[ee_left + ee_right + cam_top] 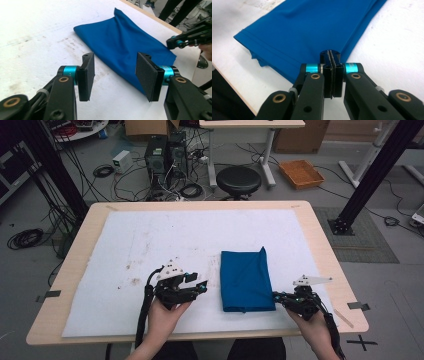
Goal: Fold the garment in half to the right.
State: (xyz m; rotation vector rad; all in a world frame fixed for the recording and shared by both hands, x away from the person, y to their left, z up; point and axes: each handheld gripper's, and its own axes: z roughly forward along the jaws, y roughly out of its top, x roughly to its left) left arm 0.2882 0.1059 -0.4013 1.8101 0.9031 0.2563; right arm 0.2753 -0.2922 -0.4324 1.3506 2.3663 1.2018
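My left gripper [201, 285] hangs with its jaws standing wide and nothing between them, just left of the folded blue cloth rectangle [246, 279], which lies flat on the white felt mat [150, 240] between my two hands. My right gripper [276, 296] has its jaws pressed together at the cloth's near right corner; whether fabric is pinched there I cannot tell. I judge a folding step is beginning: next, my left jaws should close on the near left edge.

You see a blue cloth [247, 280], soft and matt, on a rough white mat [150, 240], slightly stained; the worktop [320, 235] edge looks like smooth pale wood.
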